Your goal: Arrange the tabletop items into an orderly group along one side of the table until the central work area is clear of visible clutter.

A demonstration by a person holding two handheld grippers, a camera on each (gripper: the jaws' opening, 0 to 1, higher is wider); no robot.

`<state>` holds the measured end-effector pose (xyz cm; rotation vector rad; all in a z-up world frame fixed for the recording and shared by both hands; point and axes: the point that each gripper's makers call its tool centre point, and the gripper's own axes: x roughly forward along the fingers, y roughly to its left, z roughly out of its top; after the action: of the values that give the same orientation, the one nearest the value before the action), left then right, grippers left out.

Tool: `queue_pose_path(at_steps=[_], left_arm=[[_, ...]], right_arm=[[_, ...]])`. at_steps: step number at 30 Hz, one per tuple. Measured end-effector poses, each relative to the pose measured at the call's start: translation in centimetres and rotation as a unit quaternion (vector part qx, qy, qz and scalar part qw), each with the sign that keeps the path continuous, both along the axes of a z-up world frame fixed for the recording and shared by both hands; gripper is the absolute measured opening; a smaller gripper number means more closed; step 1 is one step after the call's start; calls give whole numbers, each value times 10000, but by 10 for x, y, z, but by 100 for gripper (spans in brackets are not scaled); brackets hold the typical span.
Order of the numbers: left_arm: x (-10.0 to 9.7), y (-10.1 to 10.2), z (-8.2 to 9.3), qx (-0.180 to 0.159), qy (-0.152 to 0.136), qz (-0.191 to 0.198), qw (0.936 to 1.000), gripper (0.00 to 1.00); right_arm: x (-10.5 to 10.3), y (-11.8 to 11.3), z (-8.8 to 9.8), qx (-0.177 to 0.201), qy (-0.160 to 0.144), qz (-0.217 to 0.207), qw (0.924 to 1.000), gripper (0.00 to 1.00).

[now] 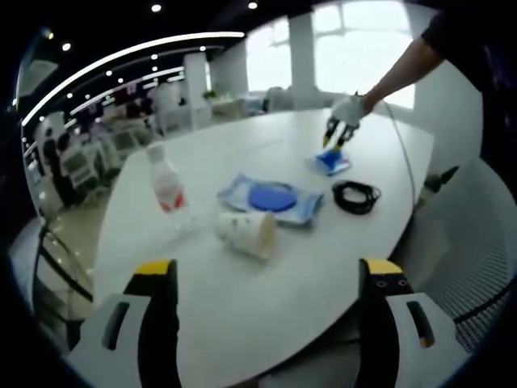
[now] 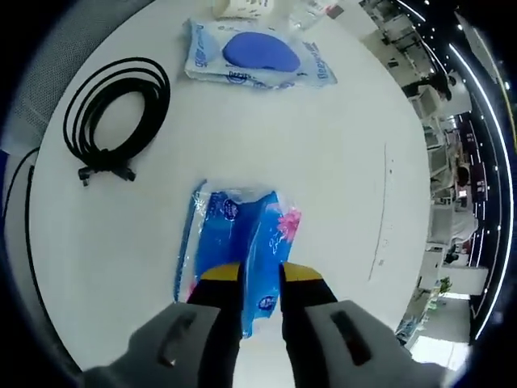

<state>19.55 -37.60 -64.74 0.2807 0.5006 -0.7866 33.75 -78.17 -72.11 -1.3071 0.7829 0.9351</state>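
- Right gripper (image 2: 260, 279) pinches the small blue plastic tissue pack (image 2: 242, 242) on the white round table (image 2: 355, 162), beside a coiled black cable (image 2: 113, 113)
- Left gripper (image 1: 271, 279) gapes empty, short of the tipped white paper cup (image 1: 246, 233)

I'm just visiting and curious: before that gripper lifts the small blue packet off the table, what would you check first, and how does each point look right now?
1. Grip on the packet: the right gripper has its jaws closed onto the end of the small blue packet. Ok.
2. Packet free of neighbours: the black cable coil lies apart from it. Ok.
3. Wipes pack out of the lifting path: it lies farther up the table. Ok.
4. Left gripper free: jaws wide apart, nothing between them. Ok.
5. Central area cleared: the tipped paper cup and water bottle sit mid-table. Not ok.
6. Firmness of the grip: cannot tell.
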Motion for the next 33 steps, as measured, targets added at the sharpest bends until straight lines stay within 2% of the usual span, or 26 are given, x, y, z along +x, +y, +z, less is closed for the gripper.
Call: queue_pose_path(at_steps=[2,5,9,15,19,24,27,33], left_arm=[[0,-1,1,-22,-11,-17,10000,90],[-1,-2,1,-25,-16,-38,10000,90],[0,-1,1,-30,-36,-24,10000,90],[1,-1,4,-135,-51,44,9999,90],[0,-4,4,-115,-69,-35,9999,90],[1,-5,5,-88,-112,-29,9999,90],[-1,-8,3,150,-157,-164,9996,91],[-1,-8,2,351,-220,-263,9988,92]], right_arm=[[0,2,4,166,-78,-235,9996,27],[-3,7,9,415,-201,-458,9979,30],[-14,18,16,923,-267,-886,9914,38],[-31,23,21,1153,-327,-1055,9872,43],[-37,27,26,1495,-401,-1358,9786,48],[-46,34,34,1712,-394,-1471,9734,54],[-49,40,37,1788,-392,-1465,9721,59],[-53,53,48,1992,-353,-1476,9681,68]])
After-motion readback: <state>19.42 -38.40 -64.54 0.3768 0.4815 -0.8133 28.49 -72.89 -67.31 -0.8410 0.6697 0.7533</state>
